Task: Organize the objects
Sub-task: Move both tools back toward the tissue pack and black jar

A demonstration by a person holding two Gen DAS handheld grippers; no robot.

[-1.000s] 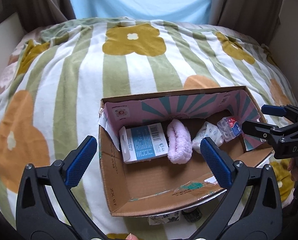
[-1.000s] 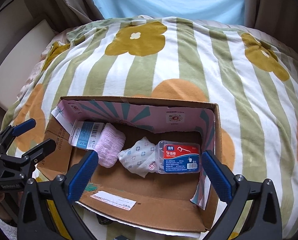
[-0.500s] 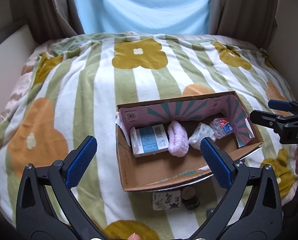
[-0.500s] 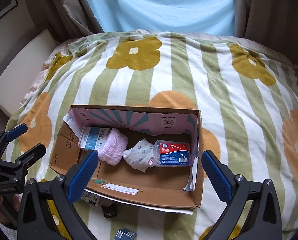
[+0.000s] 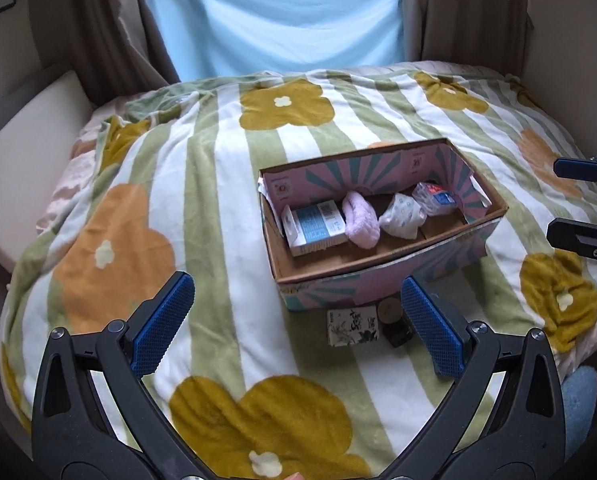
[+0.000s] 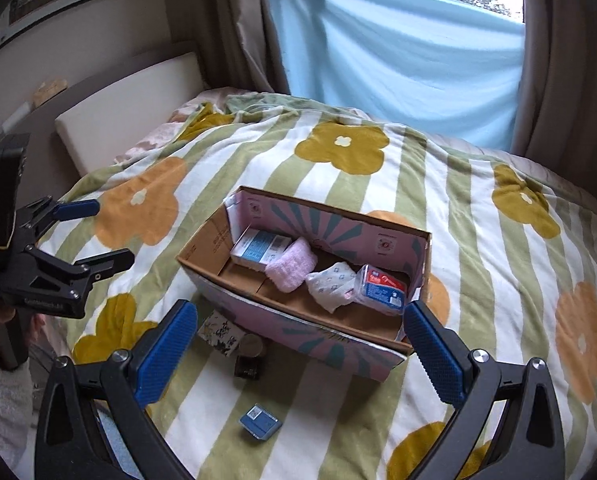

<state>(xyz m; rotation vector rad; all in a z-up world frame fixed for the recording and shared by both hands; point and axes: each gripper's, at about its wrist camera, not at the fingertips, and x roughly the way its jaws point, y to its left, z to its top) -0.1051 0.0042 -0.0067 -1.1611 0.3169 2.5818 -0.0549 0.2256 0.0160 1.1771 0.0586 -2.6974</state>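
Your left gripper [image 5: 296, 322] and your right gripper [image 6: 300, 350] both hang above the near part of the bed with fingers spread wide and nothing between them, which reads as a pause to choose the next pickup.

The cardboard box [image 6: 298, 322] sits on the striped blanket [image 6: 478, 216] a little toward the bed's near edge, open side up. Along its far wall, 4 things lie in a row: a blue-and-white carton [image 5: 316, 228] at the left end, then a pink roll of cloth [image 5: 361, 220], a white patterned bundle [image 5: 402, 220], and a clear plastic case [image 6: 380, 290] with a red and blue label at the right end. Packing them against that wall leaves the near half of the box floor bare, probably for what is still outside.

Outside, just beside the box's near wall, lie a small floral packet [image 5: 352, 327] and a dark jar [image 5: 394, 320] with a round lid, touching or nearly so. A small blue box [image 6: 259, 422] lies closer to the bed's near edge, apart from them.

The left view does not show that blue box. Your right fingertip covers part of the jar in the left view, and the print on every label is too small to read.
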